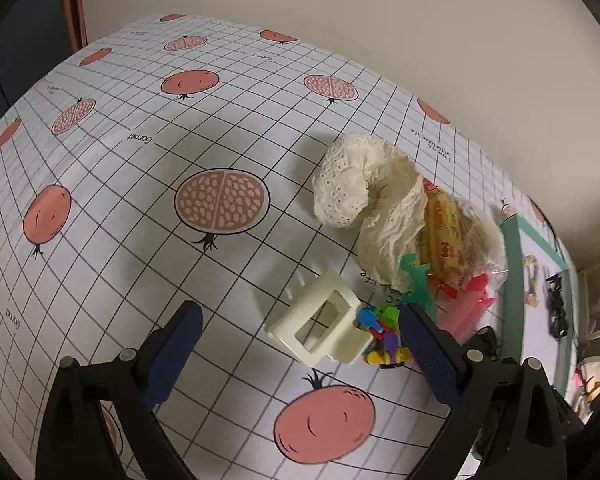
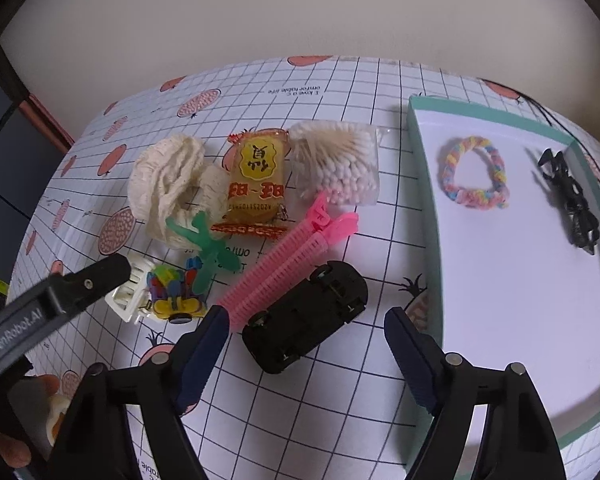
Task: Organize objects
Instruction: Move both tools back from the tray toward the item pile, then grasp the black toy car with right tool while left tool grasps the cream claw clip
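Two grippers hung over the table with their jaws spread wide and nothing between them. The left gripper (image 1: 300, 344) framed a cream claw clip (image 1: 320, 320), probably lined up to take it. The right gripper (image 2: 306, 340) was poised over an upturned black toy car (image 2: 306, 316), which lay just ahead of its fingers, so that looked like its pick. Just past these, a small multicoloured toy (image 2: 174, 292) touched the claw clip, with a green plastic piece (image 2: 208, 252) and pink hair rollers (image 2: 284, 252) crowded beside it. Further back lay a cream lace cloth (image 2: 168, 184), a yellow snack packet (image 2: 256, 176) and a bag of cotton swabs (image 2: 336, 164), all bunched in one unsorted heap. To the right stood a teal-rimmed tray (image 2: 424, 216), holding only a pastel braided band (image 2: 476, 172) and a black hair clip (image 2: 568, 200), set apart from each other; I judged it the sorting destination, with most items still outside it.
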The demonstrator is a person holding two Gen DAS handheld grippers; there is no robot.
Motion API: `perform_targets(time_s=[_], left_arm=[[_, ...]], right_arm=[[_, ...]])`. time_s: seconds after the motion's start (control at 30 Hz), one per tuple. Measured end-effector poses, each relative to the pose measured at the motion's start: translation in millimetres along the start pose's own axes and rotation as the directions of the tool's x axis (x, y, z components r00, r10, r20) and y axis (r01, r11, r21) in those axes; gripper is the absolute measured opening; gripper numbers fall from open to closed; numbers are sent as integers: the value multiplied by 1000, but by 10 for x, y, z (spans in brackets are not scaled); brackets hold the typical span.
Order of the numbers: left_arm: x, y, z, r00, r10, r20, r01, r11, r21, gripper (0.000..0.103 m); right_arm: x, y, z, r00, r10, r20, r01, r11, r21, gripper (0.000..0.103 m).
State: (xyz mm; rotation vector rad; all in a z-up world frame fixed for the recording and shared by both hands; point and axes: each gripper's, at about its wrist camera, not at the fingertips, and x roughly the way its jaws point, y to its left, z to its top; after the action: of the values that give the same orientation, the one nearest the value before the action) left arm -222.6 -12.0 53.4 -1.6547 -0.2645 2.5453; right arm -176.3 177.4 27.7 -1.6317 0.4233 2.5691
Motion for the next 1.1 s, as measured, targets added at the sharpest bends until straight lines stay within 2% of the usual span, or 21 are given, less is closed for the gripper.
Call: perform_targets(time_s=[0.17, 0.27, 0.37, 0.67, 0.9, 1.1], left_arm=[[107, -61, -13, 999, 31, -6, -31, 999, 38, 96], [140, -41, -5, 1000, 28, -7, -28, 999, 24, 95], [155, -31, 9, 1000, 25, -11, -25, 999, 25, 87], [187, 145, 49, 997, 68, -24, -69, 997, -31, 86], [203, 149, 48, 995, 94, -8, -95, 995, -17, 85], [261, 76, 43, 996, 84, -26, -84, 996, 14, 73]], right_arm=[[103, 5, 20, 1000, -1, -13, 1, 1000, -10, 78], [123, -25, 28, 1000, 19, -14, -19, 1000, 3, 77], [121, -36, 33, 999, 30, -21, -30, 1000, -6, 74], [95, -60, 38, 998, 24, -58, -25, 1000, -13, 64], [146, -169, 48, 993, 26, -118, -25, 1000, 14, 53], [155, -207, 60, 994, 16, -111, -15, 1000, 13, 48]])
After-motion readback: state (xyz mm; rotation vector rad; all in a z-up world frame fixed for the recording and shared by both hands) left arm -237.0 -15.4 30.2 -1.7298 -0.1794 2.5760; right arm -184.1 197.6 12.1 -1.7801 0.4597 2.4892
